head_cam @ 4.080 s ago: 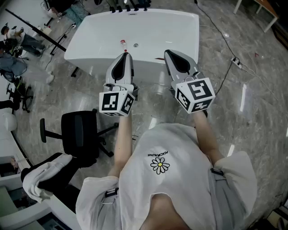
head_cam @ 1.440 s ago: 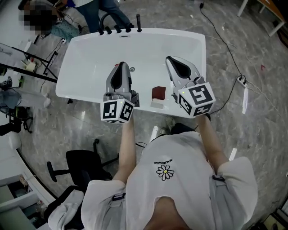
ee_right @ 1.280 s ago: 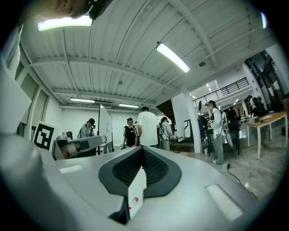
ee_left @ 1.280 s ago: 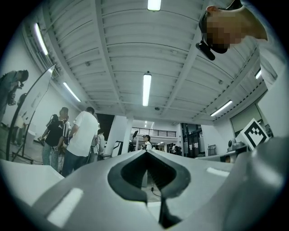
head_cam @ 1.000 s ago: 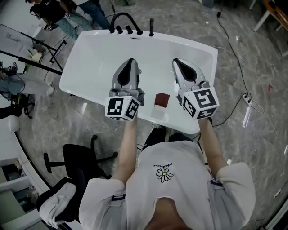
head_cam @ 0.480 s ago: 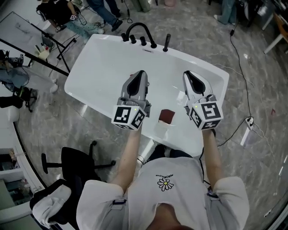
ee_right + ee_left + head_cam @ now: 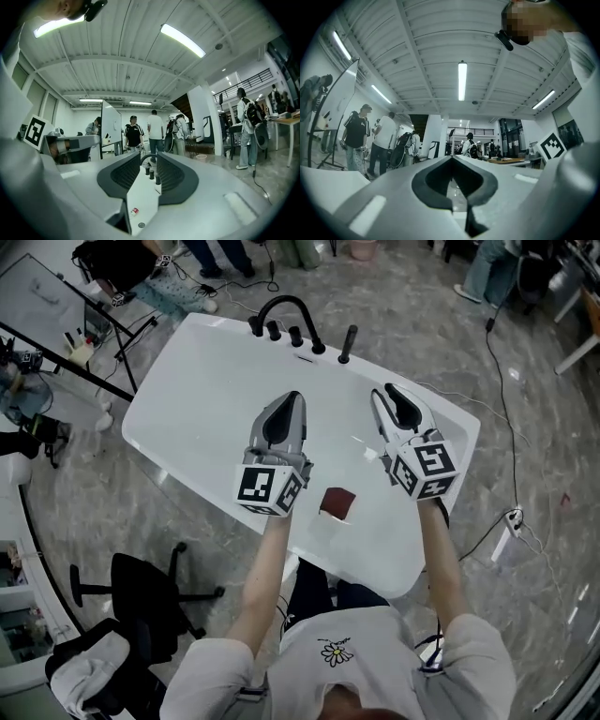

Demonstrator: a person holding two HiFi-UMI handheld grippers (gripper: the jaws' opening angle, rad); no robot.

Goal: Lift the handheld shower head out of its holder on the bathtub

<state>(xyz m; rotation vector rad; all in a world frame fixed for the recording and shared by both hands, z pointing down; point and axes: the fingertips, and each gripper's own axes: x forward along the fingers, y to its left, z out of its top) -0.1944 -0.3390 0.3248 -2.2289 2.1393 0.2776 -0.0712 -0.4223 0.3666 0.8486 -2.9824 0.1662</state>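
I've brought both over the tub (image 7: 206,371). Right tongs (image 7: 387,392) just opened partway, nothing between; left tongs (image 7: 291,399) closed, empty. Shower head (image 7: 349,341) stands docked, upper centre, beyond right tongs; I judge the reach remains

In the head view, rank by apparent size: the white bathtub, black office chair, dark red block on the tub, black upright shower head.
1. white bathtub
2. black office chair
3. dark red block
4. black upright shower head; it stands farther from the camera, so the last two are unsure.
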